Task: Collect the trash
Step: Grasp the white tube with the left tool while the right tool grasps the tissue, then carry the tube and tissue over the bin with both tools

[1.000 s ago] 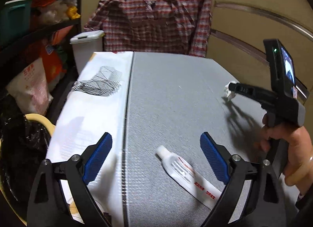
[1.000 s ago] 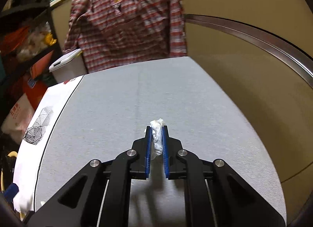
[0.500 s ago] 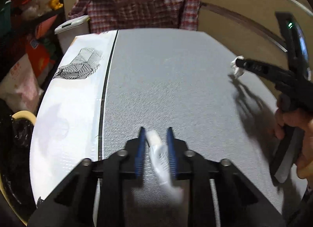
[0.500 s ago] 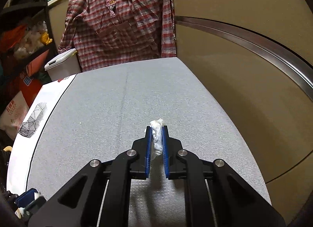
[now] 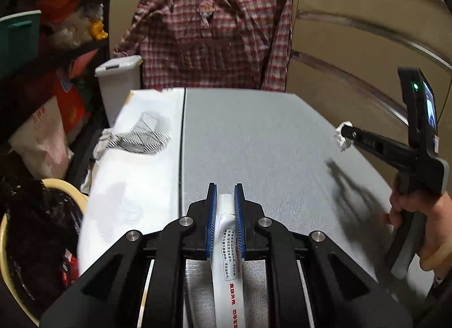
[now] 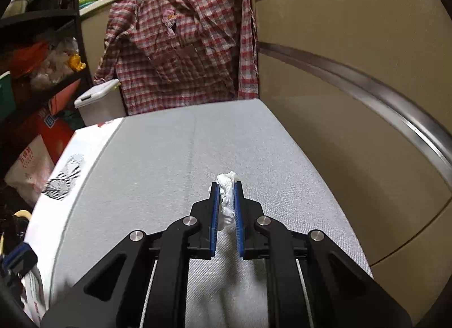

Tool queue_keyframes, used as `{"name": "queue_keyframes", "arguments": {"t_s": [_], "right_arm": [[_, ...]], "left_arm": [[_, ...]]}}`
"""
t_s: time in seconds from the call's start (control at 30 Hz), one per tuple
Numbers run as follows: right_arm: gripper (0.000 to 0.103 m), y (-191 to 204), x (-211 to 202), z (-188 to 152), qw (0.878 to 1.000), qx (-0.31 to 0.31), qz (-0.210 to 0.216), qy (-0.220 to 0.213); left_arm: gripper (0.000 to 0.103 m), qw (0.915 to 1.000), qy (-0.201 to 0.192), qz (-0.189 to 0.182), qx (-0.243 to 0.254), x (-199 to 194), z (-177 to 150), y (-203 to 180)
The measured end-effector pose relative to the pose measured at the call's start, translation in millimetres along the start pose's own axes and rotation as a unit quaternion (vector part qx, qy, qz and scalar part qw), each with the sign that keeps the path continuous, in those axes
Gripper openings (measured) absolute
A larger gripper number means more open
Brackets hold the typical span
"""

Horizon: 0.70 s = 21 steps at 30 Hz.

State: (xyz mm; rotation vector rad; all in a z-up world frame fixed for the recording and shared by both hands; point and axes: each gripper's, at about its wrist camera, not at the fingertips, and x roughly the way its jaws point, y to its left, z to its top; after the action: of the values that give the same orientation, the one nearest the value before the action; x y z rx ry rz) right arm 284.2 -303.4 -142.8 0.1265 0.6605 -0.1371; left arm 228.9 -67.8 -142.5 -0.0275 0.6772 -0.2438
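Both pickups look finished, and the step in hand is the carry to a bin. The left tongs [image 5: 225,201] are clamped on a white ointment tube [image 5: 226,246], cap end forward between the blue pads, with its printed tail hanging back under the frame. The right tongs [image 6: 226,201] are pinched shut on a crumpled white tissue wad [image 6: 226,192], which pokes out just past the tips; from the left camera the same wad [image 5: 343,136] shows at the end of the right tool, off the grey table [image 5: 254,136].

The next move probably calls for swinging both loads left, over the white box [image 5: 135,181] beside the table, toward the yellow-rimmed bin with a black liner [image 5: 34,220] — and opening the tongs only once each is above the liner.

Whether the tube's tail is clear of the table cannot be told, as the frame covers it. The bin is cut off at the picture's edge, so its mouth is mostly out of view — and the small print on the tube is too fine to read.
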Motion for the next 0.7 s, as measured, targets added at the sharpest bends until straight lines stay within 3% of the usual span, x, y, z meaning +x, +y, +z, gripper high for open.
{"name": "queue_keyframes", "arguments": {"t_s": [0.4,0.7], "right_arm": [[0.011,59.7,-117.5,-0.2,0.996,-0.023,0.068,-0.048],[0.011,141.1,-166.0,-29.6,0.986,-0.059,0.152,-0.041]], "left_arm": [[0.013,0.9975,-0.064,0.029,0.001,-89.1,18.1,29.5],[0.013,0.9913,-0.09,0.094,-0.022,-159.1,16.6,90.3]]}}
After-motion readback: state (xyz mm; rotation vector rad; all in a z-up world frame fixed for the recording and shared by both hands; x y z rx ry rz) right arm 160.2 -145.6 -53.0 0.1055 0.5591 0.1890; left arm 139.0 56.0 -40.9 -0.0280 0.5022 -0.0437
